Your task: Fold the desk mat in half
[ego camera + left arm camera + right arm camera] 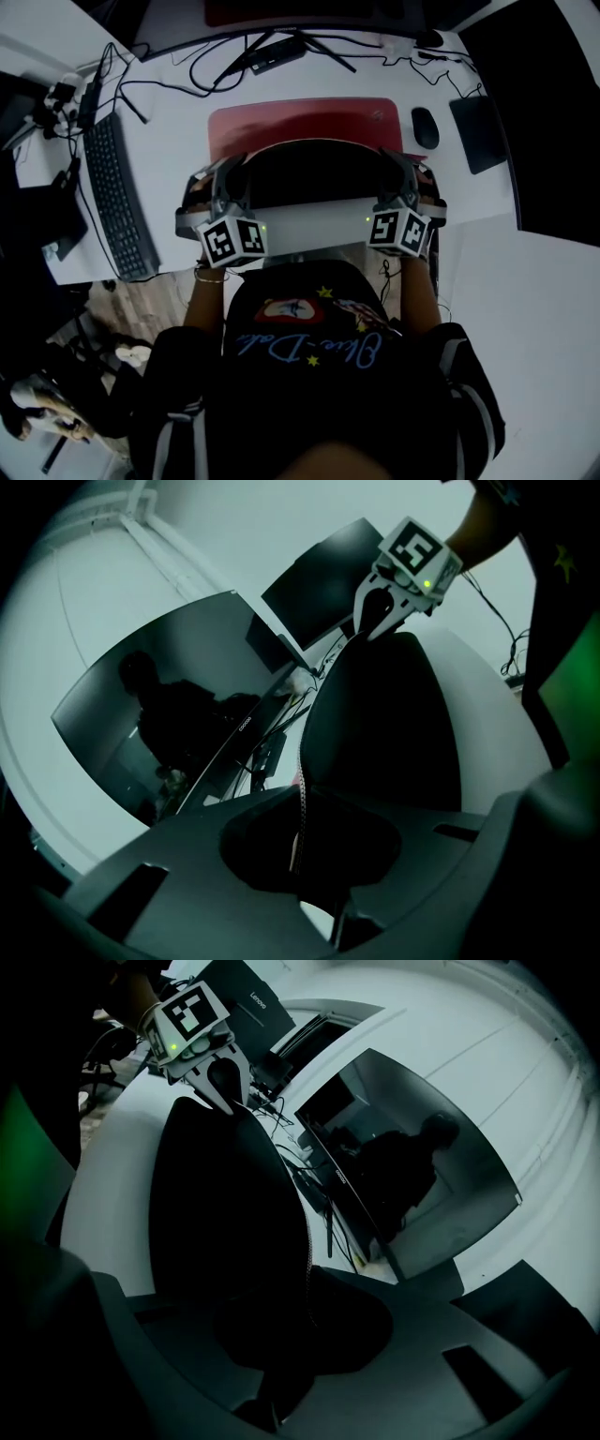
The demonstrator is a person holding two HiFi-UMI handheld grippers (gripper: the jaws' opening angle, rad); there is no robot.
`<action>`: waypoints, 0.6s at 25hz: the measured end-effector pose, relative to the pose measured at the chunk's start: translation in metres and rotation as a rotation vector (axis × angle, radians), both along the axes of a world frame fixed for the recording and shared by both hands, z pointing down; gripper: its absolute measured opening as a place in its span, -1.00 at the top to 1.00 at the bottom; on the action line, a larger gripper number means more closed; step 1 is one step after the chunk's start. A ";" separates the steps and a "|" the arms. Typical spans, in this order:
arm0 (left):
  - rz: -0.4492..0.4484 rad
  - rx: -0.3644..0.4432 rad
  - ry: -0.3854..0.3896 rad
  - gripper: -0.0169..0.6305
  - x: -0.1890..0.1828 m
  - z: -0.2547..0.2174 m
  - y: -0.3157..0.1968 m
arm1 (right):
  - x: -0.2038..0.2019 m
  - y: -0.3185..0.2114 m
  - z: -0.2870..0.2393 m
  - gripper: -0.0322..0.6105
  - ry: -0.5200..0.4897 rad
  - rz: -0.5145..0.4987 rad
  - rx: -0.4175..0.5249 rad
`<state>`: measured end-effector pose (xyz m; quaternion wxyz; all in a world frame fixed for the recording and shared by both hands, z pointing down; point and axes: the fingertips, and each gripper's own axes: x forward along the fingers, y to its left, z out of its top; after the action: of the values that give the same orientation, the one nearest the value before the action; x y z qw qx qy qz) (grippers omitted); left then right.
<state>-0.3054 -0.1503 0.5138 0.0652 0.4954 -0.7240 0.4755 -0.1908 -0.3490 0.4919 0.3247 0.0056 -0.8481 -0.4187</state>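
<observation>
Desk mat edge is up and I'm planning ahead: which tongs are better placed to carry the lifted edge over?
Probably neither: left tongs and right tongs are both shut on the desk mat, at its raised edge, about level; carry together.

The desk mat [305, 122] is showing a smooth red face and a dull black underside with a stitched edge. My jaws are looking like matt grey plastic. The white worktop [173, 155] is looking smooth, and the monitor [159, 714] is looking glossy.

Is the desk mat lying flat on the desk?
No, the left hand-held gripper and right hand-held gripper hold the desk mat up by its near edge, baring its black underside.
</observation>
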 end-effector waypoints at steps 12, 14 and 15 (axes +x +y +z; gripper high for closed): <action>-0.122 -0.093 0.033 0.88 -0.060 0.028 -0.020 | -0.078 -0.029 0.033 0.85 0.093 -0.116 -0.064; -0.123 -0.125 0.034 0.87 -0.065 0.034 -0.022 | -0.084 -0.032 0.042 0.85 0.117 -0.124 -0.076; -0.125 -0.144 0.033 0.86 -0.068 0.037 -0.023 | -0.086 -0.033 0.046 0.85 0.129 -0.124 -0.082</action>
<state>-0.3732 -0.1733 0.5509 0.1420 0.4512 -0.7163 0.5130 -0.2769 -0.3817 0.5375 0.3519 -0.0872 -0.8406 -0.4025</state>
